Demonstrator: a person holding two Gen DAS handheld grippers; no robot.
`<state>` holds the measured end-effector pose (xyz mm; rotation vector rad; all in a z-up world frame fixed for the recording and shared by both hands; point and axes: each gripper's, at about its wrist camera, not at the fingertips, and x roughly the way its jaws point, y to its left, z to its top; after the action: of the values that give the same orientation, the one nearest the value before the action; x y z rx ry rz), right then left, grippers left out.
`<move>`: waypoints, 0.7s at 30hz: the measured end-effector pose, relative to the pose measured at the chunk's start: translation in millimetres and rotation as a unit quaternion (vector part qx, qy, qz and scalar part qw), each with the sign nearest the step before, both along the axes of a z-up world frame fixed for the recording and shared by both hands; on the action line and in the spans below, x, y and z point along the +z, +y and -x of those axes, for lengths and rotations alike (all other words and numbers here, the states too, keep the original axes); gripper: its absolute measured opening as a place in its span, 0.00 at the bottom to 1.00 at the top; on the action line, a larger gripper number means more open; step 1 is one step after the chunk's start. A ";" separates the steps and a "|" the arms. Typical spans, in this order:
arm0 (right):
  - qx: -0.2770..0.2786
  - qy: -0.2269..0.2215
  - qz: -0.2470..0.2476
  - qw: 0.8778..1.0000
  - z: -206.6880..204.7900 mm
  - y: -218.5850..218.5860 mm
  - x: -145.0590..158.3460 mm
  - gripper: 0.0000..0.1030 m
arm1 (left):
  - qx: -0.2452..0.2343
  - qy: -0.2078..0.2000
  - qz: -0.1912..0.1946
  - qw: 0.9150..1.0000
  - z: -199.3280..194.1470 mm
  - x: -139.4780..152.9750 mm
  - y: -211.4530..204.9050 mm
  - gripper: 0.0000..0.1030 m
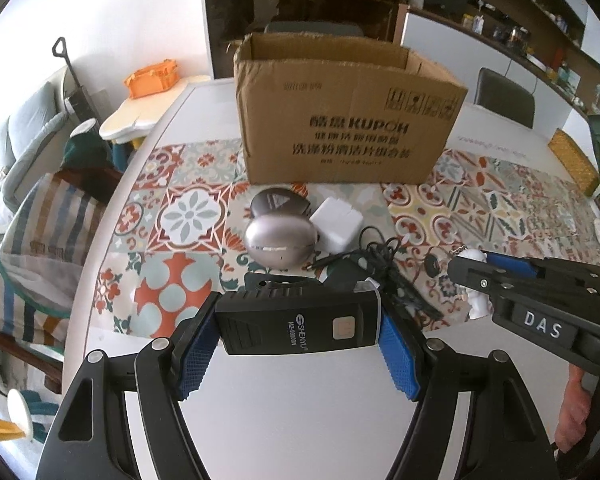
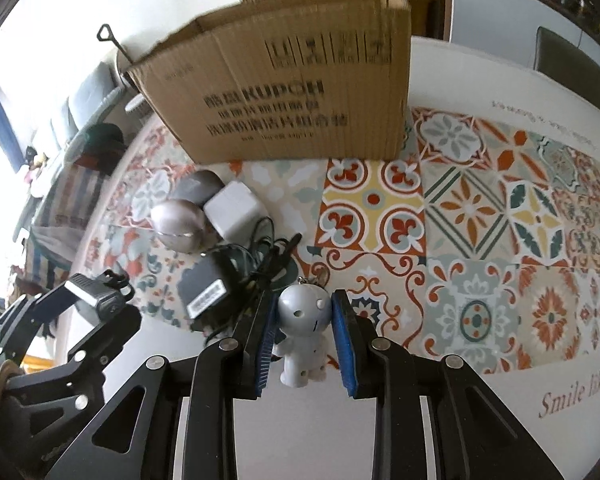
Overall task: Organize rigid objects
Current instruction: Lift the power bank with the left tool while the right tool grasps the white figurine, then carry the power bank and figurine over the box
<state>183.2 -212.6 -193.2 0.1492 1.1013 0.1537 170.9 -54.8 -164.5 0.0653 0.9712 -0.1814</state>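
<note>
Nearest to the left wrist camera, the left gripper (image 1: 298,334) has its blue-padded fingers (image 1: 196,354) clamped on the two ends of a black rectangular electric shaver with a small square button (image 1: 298,326), which is held crosswise above the white edge of the table (image 1: 300,412). In the right wrist view, the right gripper (image 2: 306,338) has its fingers closed on a small silver and white plastic figurine with a round head and a key chain (image 2: 302,338); the blue pads press on both sides of its head and the figure hangs upright between them. Just behind both grippers, on the patterned tile-print table mat (image 2: 480,208), lies a black power adapter with a tangled black cable (image 2: 216,292). A little farther stand a shiny silver egg-shaped case (image 1: 278,240), a white square charger block (image 1: 336,224) touching it on the right, and a dark grey rounded case (image 1: 278,204) directly behind the egg. Farthest on the table stands an open brown cardboard box with black printed letters (image 1: 348,120). Beyond the table, a dark chair (image 1: 504,96) and wooden shelves (image 1: 540,28) are visible.
</note>
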 end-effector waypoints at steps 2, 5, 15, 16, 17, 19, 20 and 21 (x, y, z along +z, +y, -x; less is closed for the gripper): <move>-0.005 -0.010 -0.003 1.000 5.5 -0.3 10.6 0.27 | -0.005 -0.008 0.001 1.000 1.0 6.9 -0.5 0.71; -0.011 -0.025 -0.004 1.000 13.1 -3.3 23.9 0.27 | -0.012 -0.023 0.003 1.000 3.3 18.8 -1.5 0.71; -0.022 -0.081 -0.009 0.996 29.6 -0.4 71.0 0.27 | -0.022 -0.070 0.015 0.997 6.1 61.6 -0.2 0.71; -0.023 -0.086 -0.009 0.996 30.6 -0.4 75.8 0.27 | -0.022 -0.073 0.017 0.997 5.7 65.5 0.0 0.71; -0.023 -0.092 -0.010 0.995 31.4 -0.6 80.9 0.27 | -0.022 -0.078 0.019 0.997 5.1 70.7 0.2 0.71; -0.023 -0.102 -0.011 0.994 32.6 0.0 89.6 0.27 | -0.021 -0.086 0.019 0.996 4.0 78.4 0.4 0.71; -0.023 -0.107 -0.011 0.994 33.0 0.6 94.1 0.27 | -0.022 -0.091 0.019 0.995 2.7 82.8 0.3 0.71; -0.022 -0.114 -0.011 0.993 33.4 0.8 99.7 0.27 | -0.022 -0.094 0.020 0.995 1.7 85.9 0.4 0.71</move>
<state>149.8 -211.7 -93.5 0.1724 0.8675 0.1397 169.2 -54.4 -78.7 0.0656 0.7788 -0.2315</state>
